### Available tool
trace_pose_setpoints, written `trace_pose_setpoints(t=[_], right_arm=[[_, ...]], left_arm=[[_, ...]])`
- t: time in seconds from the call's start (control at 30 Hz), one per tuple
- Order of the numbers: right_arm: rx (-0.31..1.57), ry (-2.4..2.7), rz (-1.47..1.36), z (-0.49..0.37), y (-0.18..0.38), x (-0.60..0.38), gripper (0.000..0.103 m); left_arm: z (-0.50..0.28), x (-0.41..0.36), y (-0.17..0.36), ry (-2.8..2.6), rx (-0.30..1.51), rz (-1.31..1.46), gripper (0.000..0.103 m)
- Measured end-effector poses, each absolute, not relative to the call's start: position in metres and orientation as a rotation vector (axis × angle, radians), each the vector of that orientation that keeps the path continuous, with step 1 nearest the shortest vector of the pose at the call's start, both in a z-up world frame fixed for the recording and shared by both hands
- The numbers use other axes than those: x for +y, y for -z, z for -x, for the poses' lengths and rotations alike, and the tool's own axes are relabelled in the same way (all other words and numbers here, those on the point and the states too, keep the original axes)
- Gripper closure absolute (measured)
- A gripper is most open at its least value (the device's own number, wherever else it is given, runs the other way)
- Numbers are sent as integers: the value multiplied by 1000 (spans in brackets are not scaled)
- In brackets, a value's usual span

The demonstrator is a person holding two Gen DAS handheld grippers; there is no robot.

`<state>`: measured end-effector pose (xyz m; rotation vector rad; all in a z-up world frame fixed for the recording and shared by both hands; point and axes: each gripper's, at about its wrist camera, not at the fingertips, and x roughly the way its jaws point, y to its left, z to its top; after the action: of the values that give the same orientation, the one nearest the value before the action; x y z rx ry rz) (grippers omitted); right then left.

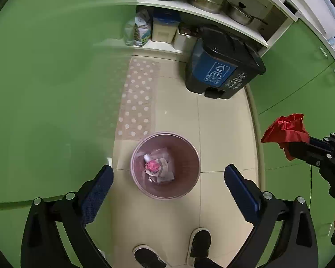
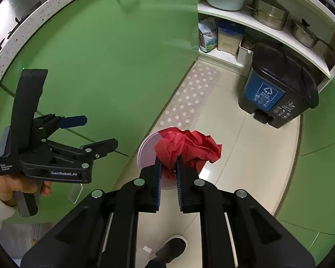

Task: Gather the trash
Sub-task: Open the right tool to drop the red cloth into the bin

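While you are standing over the pink bin point(image 1: 165, 165) on the tiled floor point(image 1: 223, 134), your left tool point(image 1: 168, 179) is gaping wide, with nothing between its blue pads point(image 1: 239, 192). It is pointing steeply down, and the bin is showing in the gap between the fingers. Inside the bin are lying a pink crumpled wad point(image 1: 153, 167), a small white piece and some pale paper or card. Your right tool point(image 2: 169, 172) is pinching a crumpled red paper point(image 2: 187, 149) tightly, its jaws standing narrow on it. In the right wrist view the paper is hanging over the bin's rim point(image 2: 145, 149) and hiding most of the bin. In the left wrist view the same paper point(image 1: 285, 131) is showing off to the right of the bin, beside the green cabinet point(image 1: 301, 67). Your left hand point(image 2: 15, 185) is gripping the left tool's handle. A dark blue pedal bin point(image 1: 221, 67) is standing further back by the white shelves point(image 1: 201, 11), which are carrying pots and a basin. A dotted mat point(image 1: 137, 98) is lying just behind the pink bin. Your dark shoes point(image 1: 201, 241) are showing at the bottom edge.
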<state>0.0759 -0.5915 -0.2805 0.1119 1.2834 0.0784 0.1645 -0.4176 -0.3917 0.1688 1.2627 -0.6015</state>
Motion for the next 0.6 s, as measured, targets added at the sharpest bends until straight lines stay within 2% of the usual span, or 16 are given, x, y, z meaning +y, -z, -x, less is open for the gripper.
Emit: trace_pose_setpoints(t=[0.37,0.43,0.47,0.53,0.6], right_arm=[[1292,-136,-112,-94,292,-577,91],[1294,-151,-102,-99,295,-573,84],[1298,-153,-99,-102,297,-572,75],[1283,-142,-106,-107,298,-573,16],[1253,-116,-116,-108,296,-575,12]], left_arm=[[-154,-396,378,576,1249,-154,7],[-151,-391,376,576,1246,-145,7],[-149,-390,375,575,1244,-145,7],[-147,-389,375,572,1242,-148,7],[-147,-387,376,568,1246,-146,7]])
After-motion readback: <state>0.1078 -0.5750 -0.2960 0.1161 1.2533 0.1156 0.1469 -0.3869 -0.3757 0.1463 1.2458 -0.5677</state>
